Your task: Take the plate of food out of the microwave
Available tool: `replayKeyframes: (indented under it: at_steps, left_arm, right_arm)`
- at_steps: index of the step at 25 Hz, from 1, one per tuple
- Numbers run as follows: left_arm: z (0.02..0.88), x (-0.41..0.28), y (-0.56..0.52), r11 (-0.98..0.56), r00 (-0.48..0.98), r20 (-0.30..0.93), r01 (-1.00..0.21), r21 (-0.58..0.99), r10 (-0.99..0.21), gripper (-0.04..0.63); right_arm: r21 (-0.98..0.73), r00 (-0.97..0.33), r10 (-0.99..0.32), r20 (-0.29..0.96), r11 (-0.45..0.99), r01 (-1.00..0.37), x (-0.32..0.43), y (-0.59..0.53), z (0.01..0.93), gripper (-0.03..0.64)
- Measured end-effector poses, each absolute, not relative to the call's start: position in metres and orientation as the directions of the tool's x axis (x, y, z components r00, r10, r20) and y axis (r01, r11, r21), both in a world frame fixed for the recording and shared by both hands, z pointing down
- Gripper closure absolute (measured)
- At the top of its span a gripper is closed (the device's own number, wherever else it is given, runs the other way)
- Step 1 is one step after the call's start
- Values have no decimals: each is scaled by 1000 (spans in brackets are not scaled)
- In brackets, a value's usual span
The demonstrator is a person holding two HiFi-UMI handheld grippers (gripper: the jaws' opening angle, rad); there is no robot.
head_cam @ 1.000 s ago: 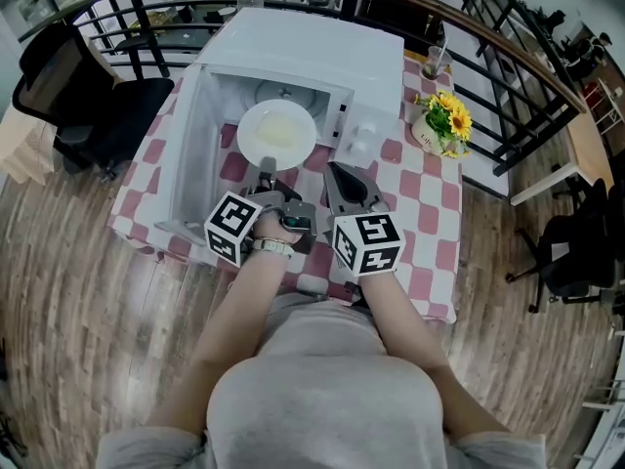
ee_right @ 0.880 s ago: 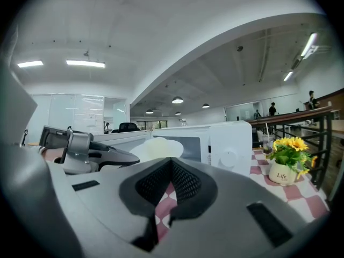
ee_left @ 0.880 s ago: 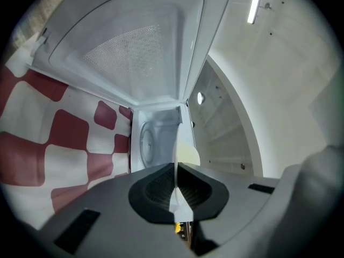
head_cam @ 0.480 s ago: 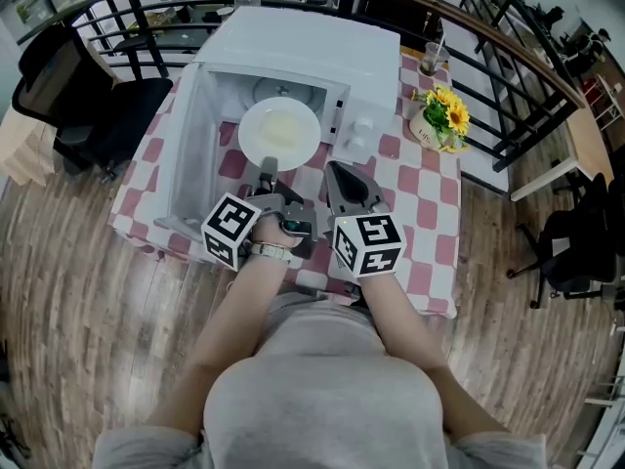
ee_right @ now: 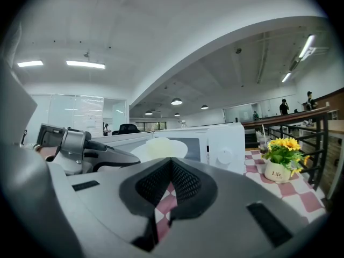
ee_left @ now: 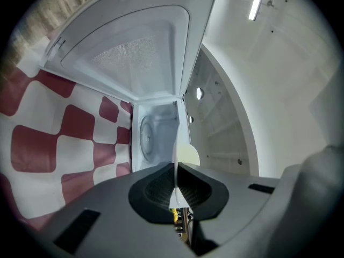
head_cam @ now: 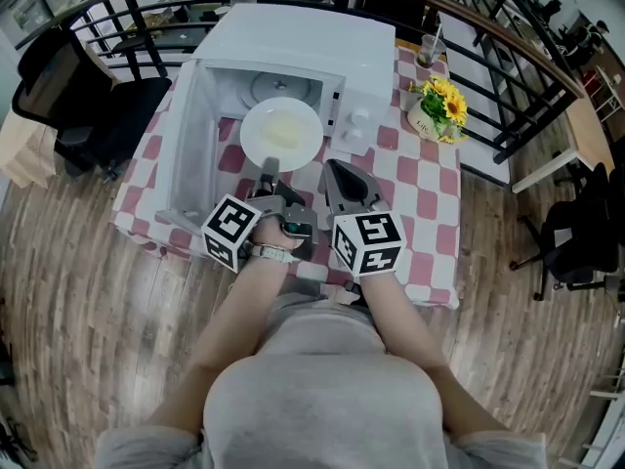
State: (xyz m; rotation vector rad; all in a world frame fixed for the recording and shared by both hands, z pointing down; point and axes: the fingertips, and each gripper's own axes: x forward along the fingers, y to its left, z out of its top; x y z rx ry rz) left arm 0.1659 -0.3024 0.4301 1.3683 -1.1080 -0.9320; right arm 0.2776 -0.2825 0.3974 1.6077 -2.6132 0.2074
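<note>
A white plate (head_cam: 281, 133) with pale yellow food hangs level in front of the open white microwave (head_cam: 303, 42). My left gripper (head_cam: 269, 171) is shut on its near rim. In the left gripper view the plate (ee_left: 176, 144) shows edge-on between the closed pads of the left gripper (ee_left: 176, 170), and the glass turntable (ee_left: 146, 136) lies beyond in the cavity. My right gripper (head_cam: 339, 172) rests beside it over the table, shut and holding nothing. From the right gripper (ee_right: 172, 163) the plate (ee_right: 159, 147) and the left gripper (ee_right: 86, 147) show at the left.
The microwave door (head_cam: 190, 154) stands swung open at the left. A pot of yellow flowers (head_cam: 435, 115) and a glass with a straw (head_cam: 428, 57) stand at the right on the red-checked tablecloth (head_cam: 420, 203). Railings and chairs surround the table.
The left gripper has drawn the plate a little further out of the cavity, and more of the turntable shows behind it. The right gripper has stayed put.
</note>
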Motion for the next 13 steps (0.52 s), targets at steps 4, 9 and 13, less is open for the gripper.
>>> replayKeyframes:
  at_steps: [4, 9, 13]
  left_arm:
    - [430, 169, -300, 25, 267, 54, -110, 994, -962, 581]
    - [429, 171, -298, 27, 277, 56, -109, 994, -959, 581]
    - [430, 171, -297, 30, 280, 57, -103, 994, -958, 581]
  right_arm:
    - [-75, -448, -885, 124, 442, -894, 279, -281, 397, 594]
    - [-75, -444, -887, 125, 438, -896, 279, -279, 395, 594]
    - [-72, -444, -888, 123, 438, -896, 279, -278, 395, 594]
